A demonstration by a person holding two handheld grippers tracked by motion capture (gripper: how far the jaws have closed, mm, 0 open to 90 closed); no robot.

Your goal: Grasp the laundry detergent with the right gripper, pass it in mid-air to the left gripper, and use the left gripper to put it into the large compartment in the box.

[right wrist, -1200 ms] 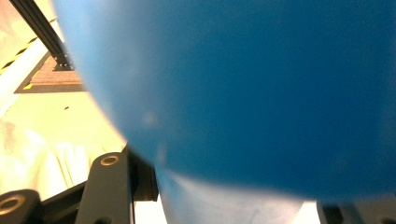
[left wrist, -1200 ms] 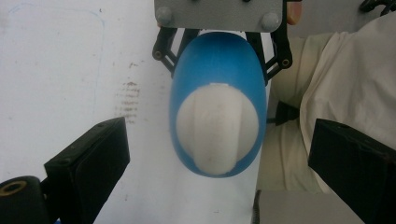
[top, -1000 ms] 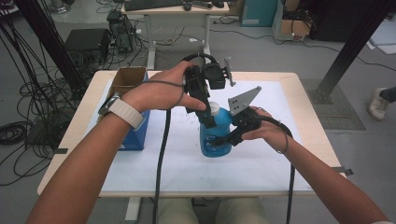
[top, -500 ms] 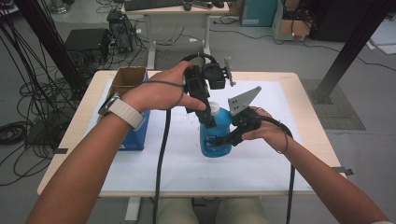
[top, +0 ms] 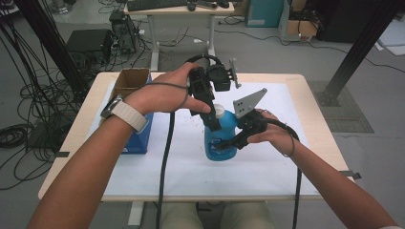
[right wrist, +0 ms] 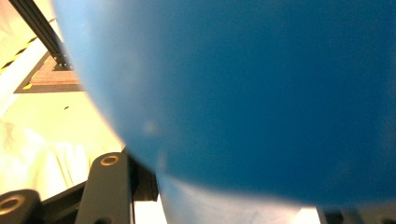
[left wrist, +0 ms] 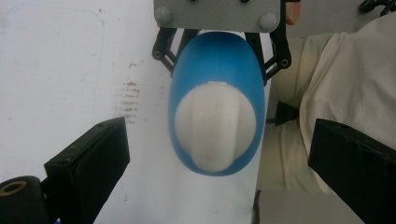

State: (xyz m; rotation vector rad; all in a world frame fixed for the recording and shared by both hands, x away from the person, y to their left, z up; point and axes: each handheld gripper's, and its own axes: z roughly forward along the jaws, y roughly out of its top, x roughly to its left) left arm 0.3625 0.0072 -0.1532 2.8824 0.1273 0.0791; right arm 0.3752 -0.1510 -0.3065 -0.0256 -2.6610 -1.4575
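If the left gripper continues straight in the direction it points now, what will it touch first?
Most likely the white cap of the blue bottle. The left gripper points down at it with jaws open, one on each side of the cap. How far it stands above the cap is unclear.

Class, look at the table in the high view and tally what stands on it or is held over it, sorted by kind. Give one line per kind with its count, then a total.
Bottles: 1, the blue bottle with a white cap
Boxes: 2, the cardboard box and the blue box
Grippers: 2, the left gripper and the right gripper
Total: 5
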